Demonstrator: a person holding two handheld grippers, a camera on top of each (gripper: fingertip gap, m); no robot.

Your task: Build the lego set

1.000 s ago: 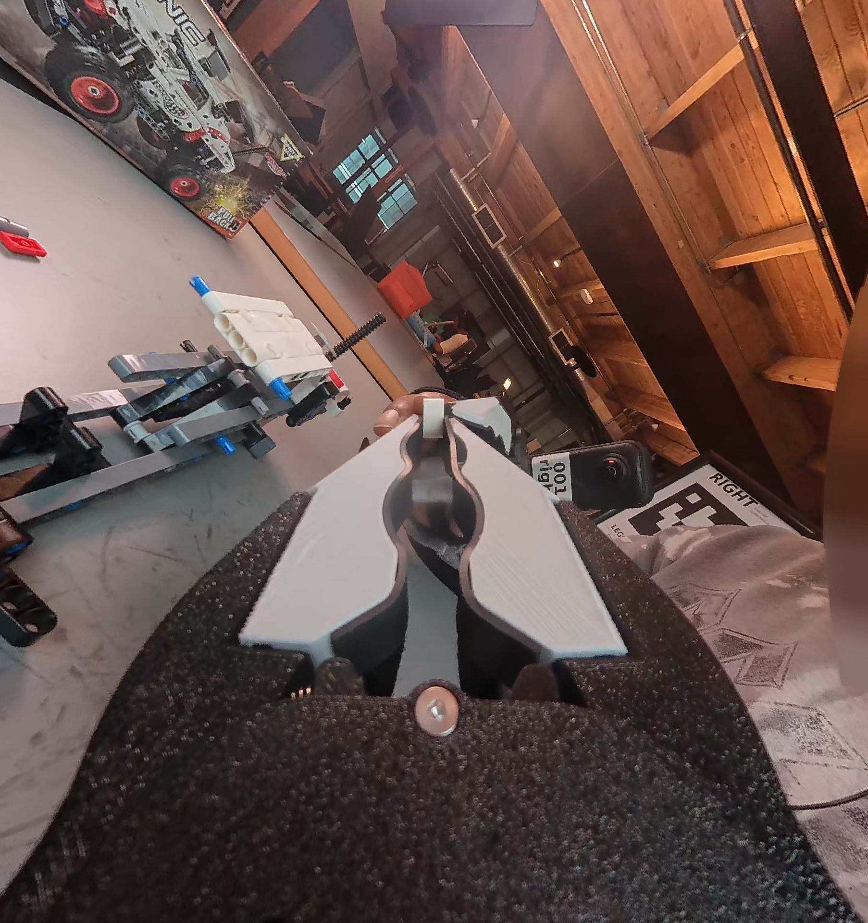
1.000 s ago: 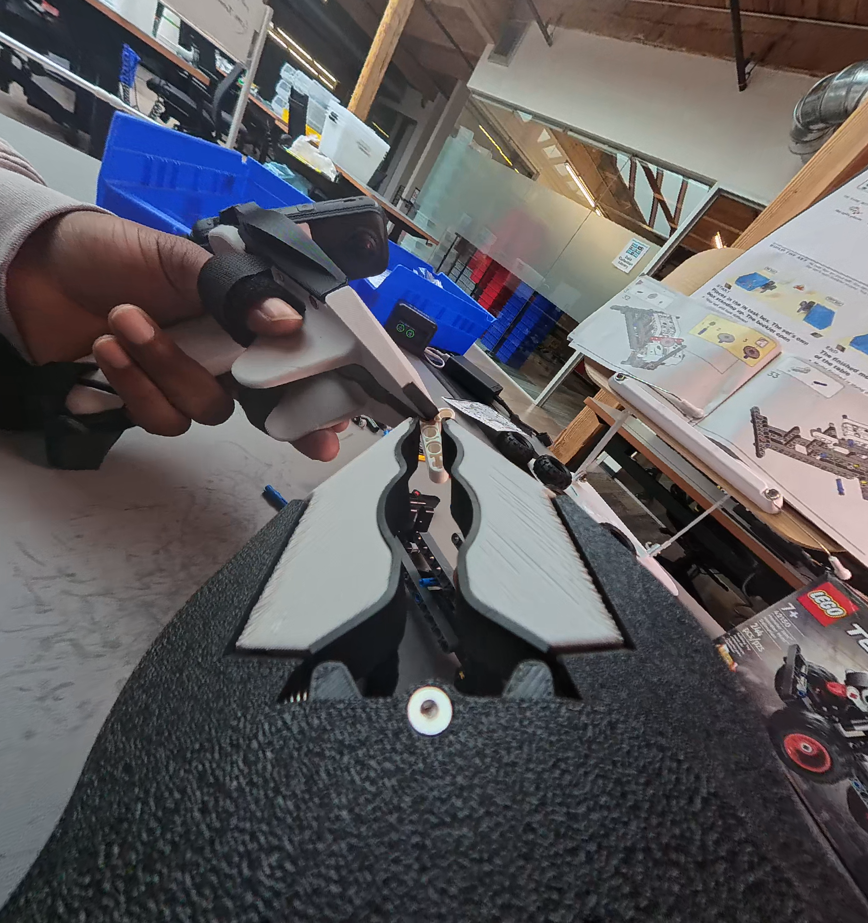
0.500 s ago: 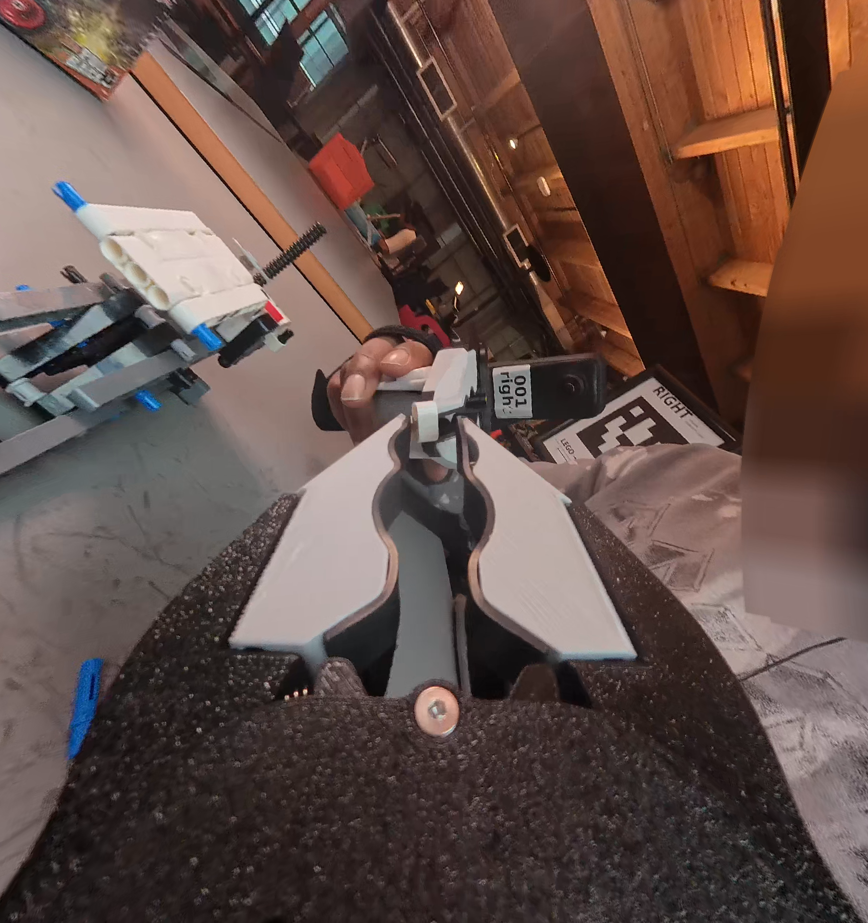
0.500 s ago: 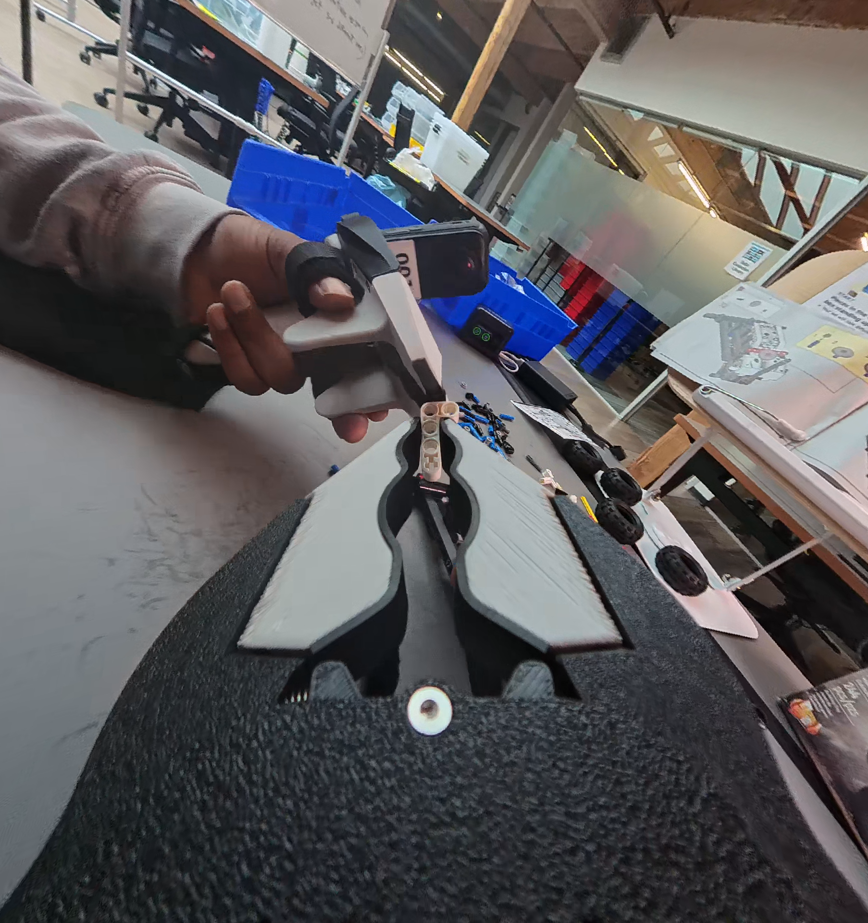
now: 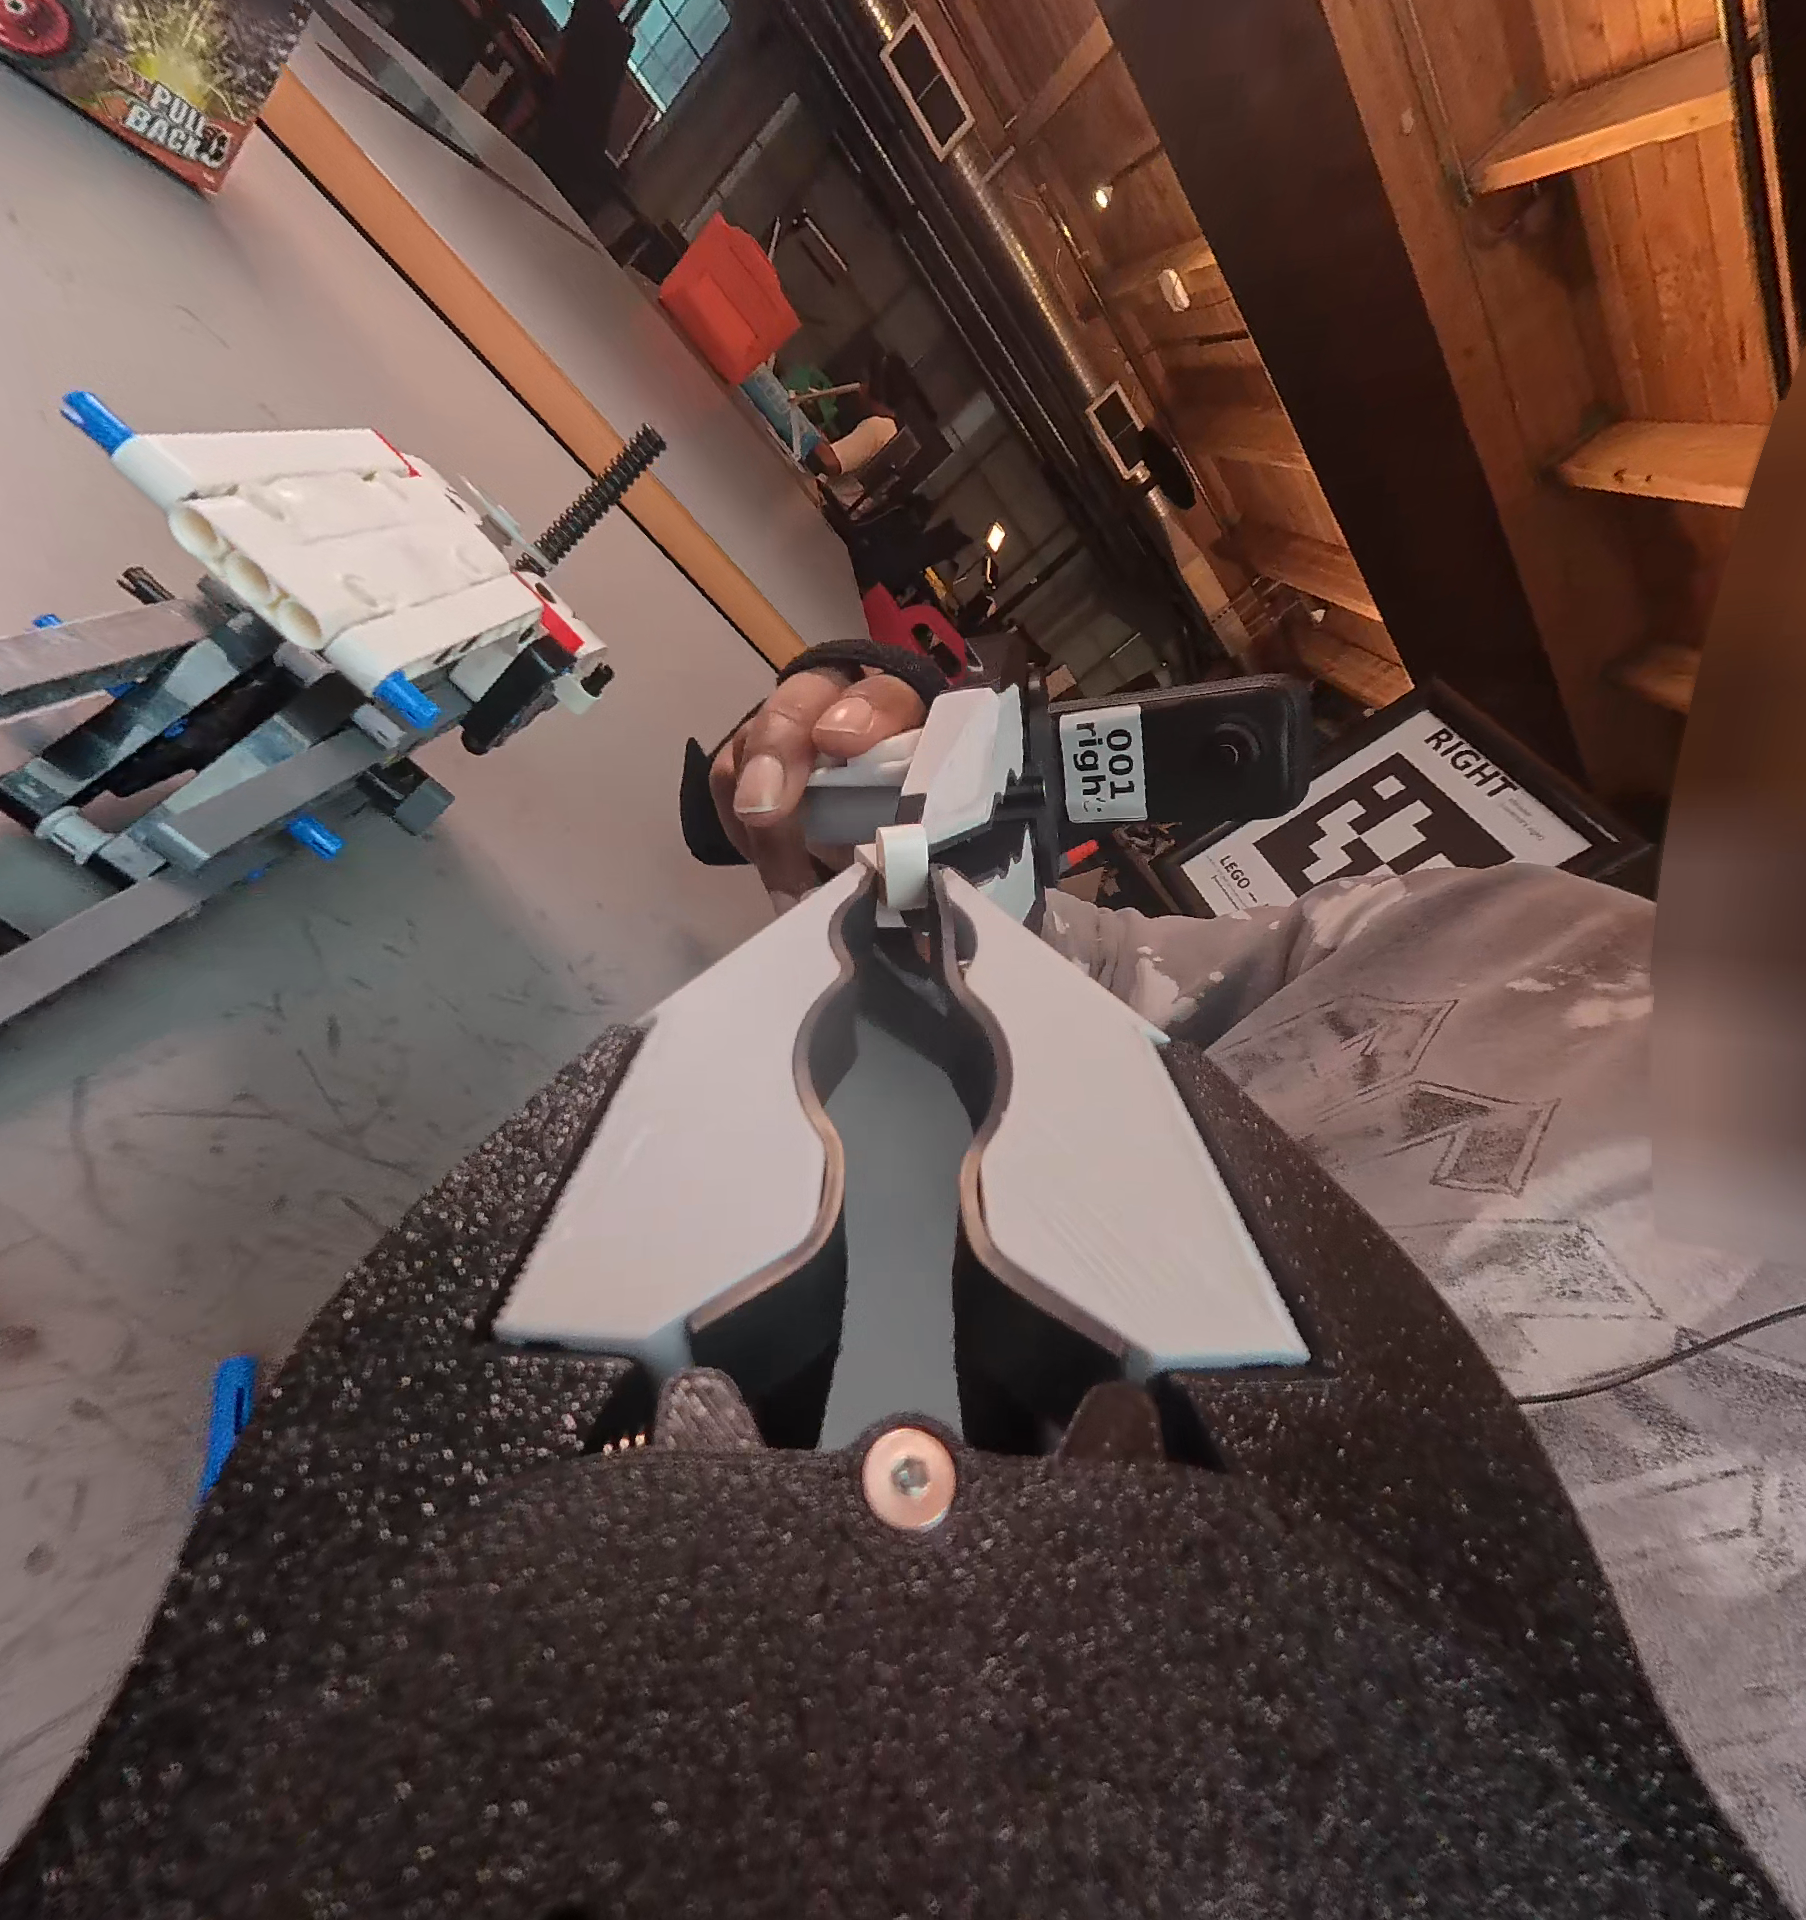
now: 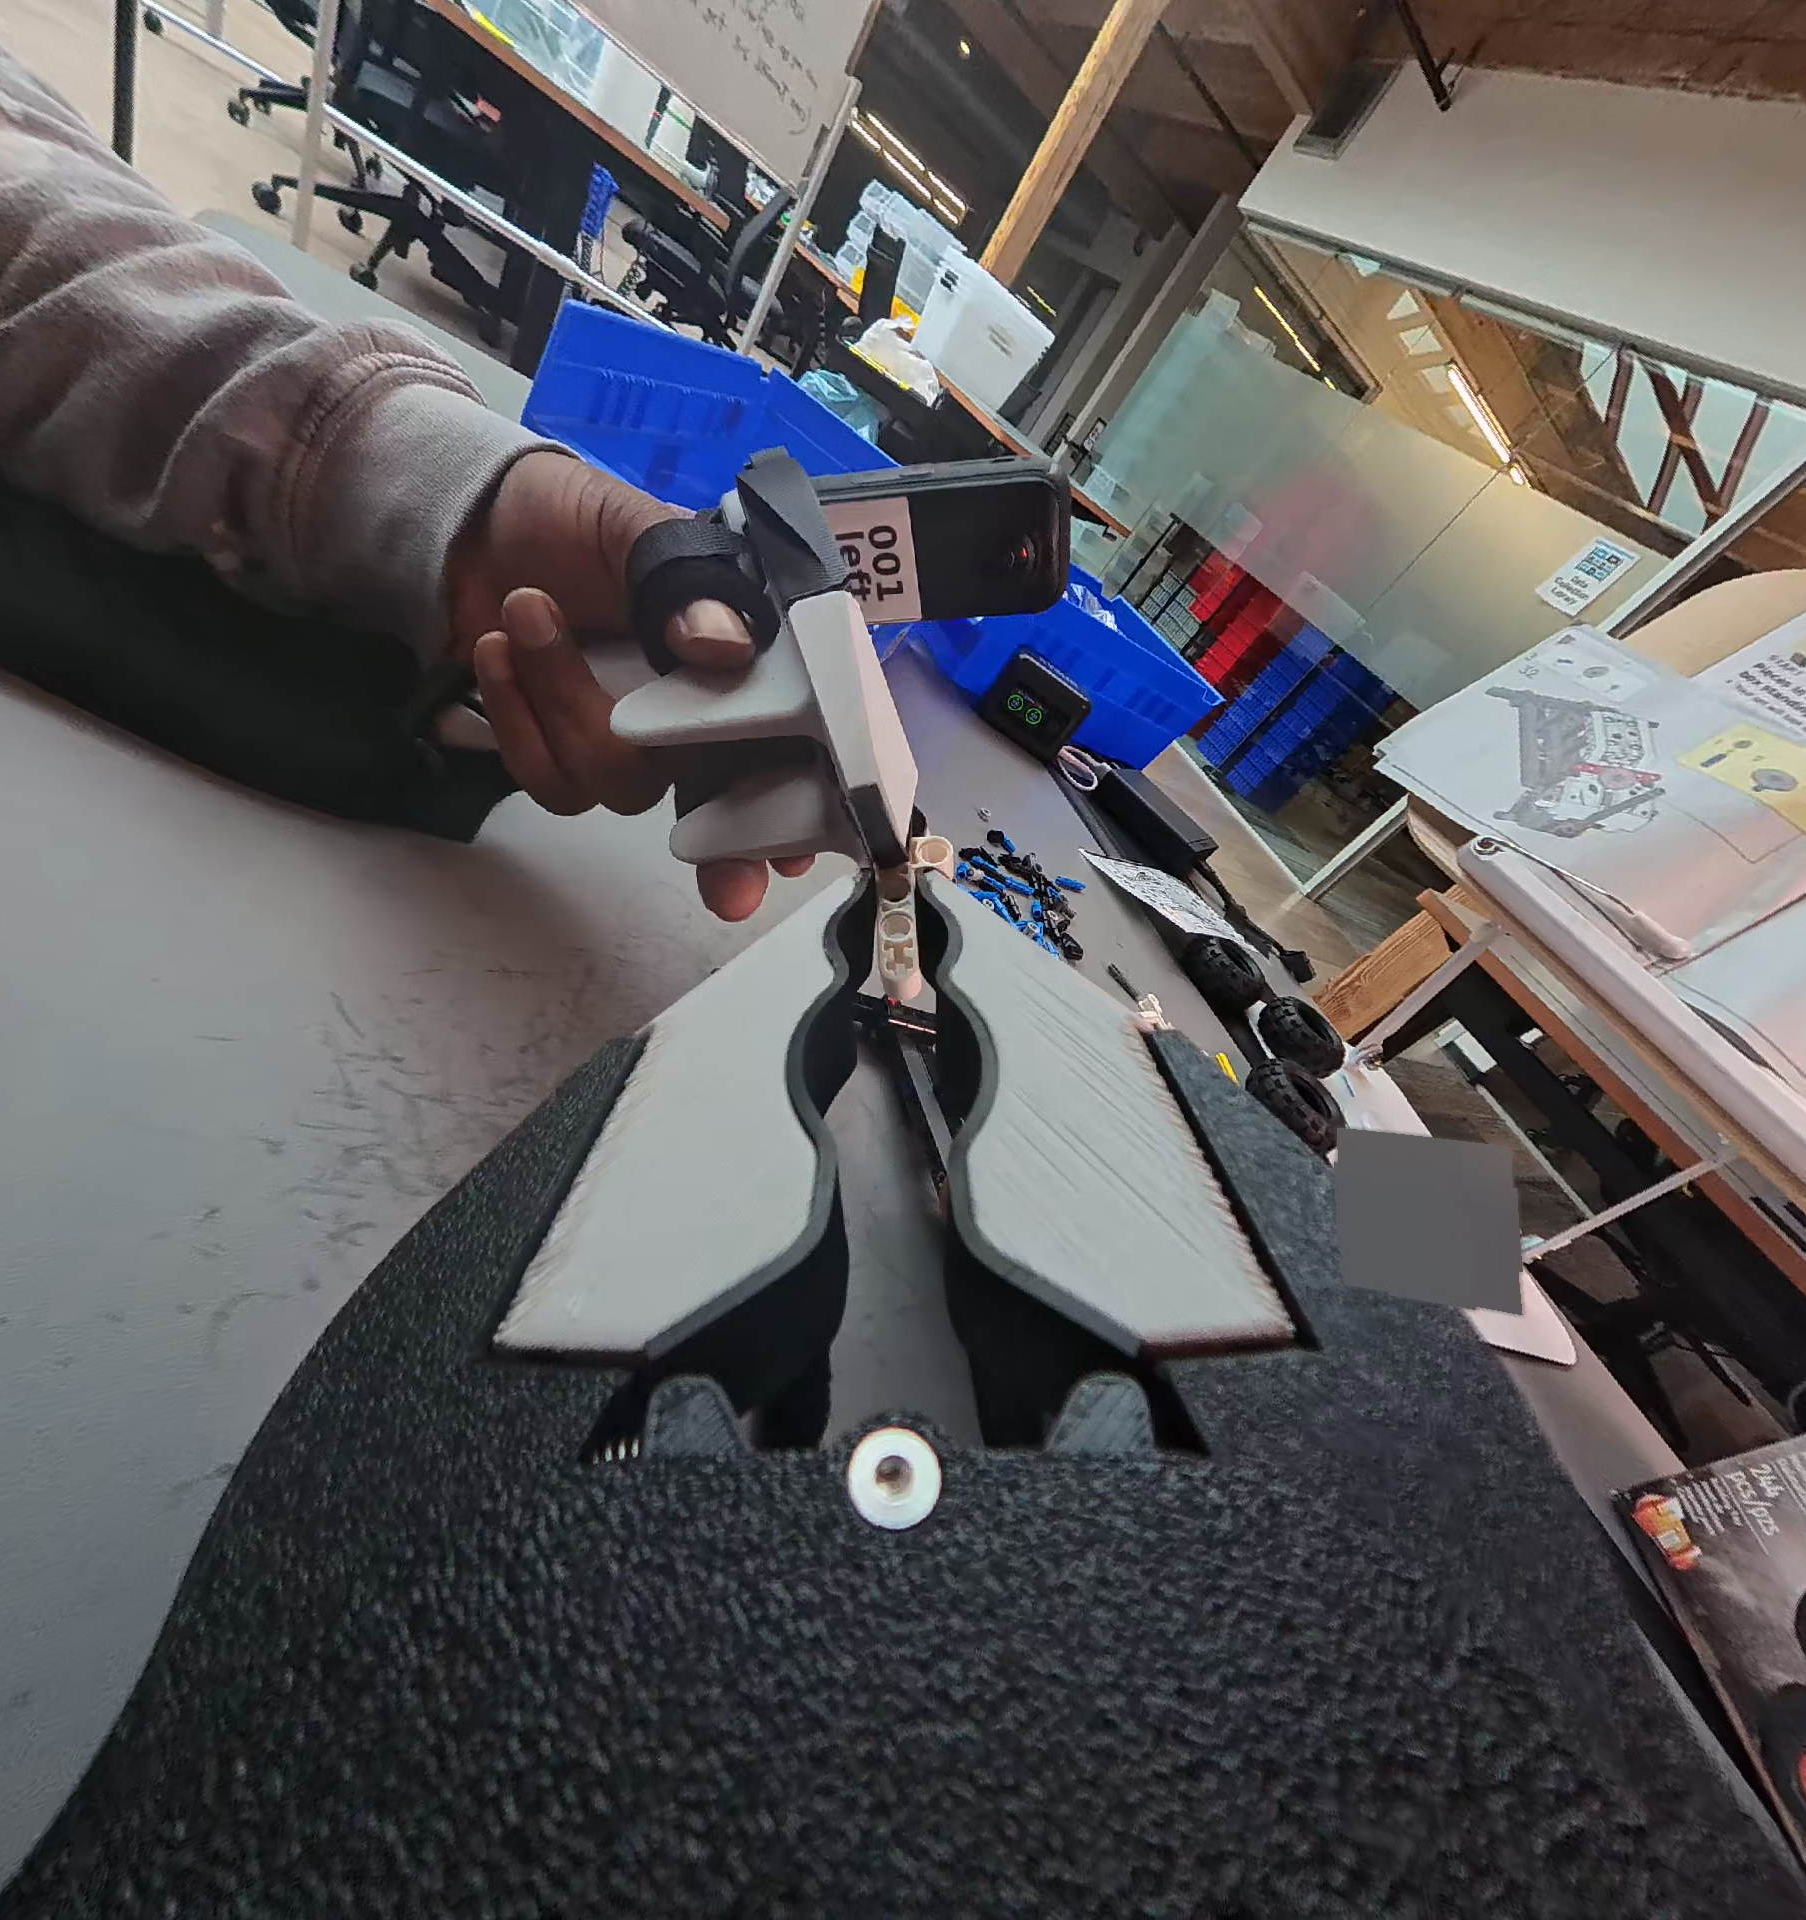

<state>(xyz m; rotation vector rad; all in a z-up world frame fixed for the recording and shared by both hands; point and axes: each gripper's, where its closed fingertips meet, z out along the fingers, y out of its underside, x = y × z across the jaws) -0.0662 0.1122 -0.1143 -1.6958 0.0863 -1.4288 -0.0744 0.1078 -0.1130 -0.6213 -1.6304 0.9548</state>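
A grey, scuffed table is carrying a partly built lego model, a set box at its far edge and a loose blue pin. Small blue and black pieces, three black tyres and blue bins are lying farther along.

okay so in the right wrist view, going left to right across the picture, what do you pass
Sleeve → hand holding the other gripper → small white lego piece pinched at the jaws → pile of blue and black pins → black tyres → open instruction booklet.
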